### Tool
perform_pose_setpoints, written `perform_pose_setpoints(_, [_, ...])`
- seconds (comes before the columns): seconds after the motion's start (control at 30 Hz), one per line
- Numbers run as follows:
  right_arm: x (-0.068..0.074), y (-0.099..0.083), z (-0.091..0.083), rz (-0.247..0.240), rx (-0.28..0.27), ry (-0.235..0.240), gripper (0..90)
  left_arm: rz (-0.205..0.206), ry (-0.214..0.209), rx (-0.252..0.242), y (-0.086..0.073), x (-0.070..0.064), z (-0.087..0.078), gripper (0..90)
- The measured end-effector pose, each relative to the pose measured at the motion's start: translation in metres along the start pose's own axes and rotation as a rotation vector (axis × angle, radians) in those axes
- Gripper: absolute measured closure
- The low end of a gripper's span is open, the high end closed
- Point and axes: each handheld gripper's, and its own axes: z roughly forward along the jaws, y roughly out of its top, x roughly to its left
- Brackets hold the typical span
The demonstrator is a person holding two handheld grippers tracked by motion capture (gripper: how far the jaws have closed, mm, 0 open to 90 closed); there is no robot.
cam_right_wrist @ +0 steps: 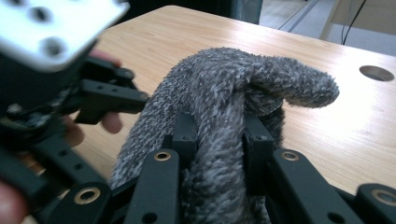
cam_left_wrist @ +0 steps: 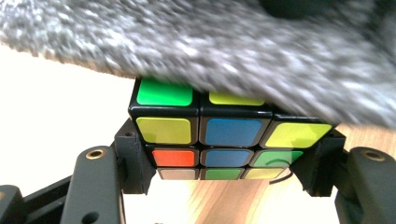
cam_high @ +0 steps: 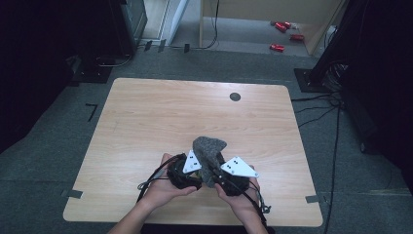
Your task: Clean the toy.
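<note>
Wooden table [cam_high: 146, 117] bare apart from the work near its front edge. Grey fuzzy cloth [cam_high: 209, 151] is bunched, long axis upright, draped over the top of the Rubik's cube [cam_left_wrist: 210, 135] and touching it. Right gripper [cam_right_wrist: 219, 140] is clamped on the cloth's middle. Left gripper [cam_left_wrist: 224, 163] is clamped on the cube's sides just beside it, cube under the cloth.

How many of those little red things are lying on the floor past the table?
4 red things: two close together, one to their right, one nearer the table. The wooden board may hide more.
</note>
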Motion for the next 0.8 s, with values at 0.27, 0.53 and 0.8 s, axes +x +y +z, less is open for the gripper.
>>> perform_pose_setpoints(0.27, [0.008, 0.005, 0.002, 0.007, -0.004, 0.033, 73.0, -0.003, -0.025, -0.003, 0.002, -0.006, 0.003, 35.0])
perform_pose_setpoints(0.53, [0.0, 0.001, 0.005, 0.032, 0.019, -0.006, 73.4, -0.04, -0.047, 0.003, 0.0, 0.0, 0.005, 35.0])
perform_pose_setpoints(0.8, [0.003, 0.006, 0.002, 0.004, 0.007, 0.013, 73.1, -0.015, -0.051, -0.01, 0.005, -0.006, 0.004, 35.0])
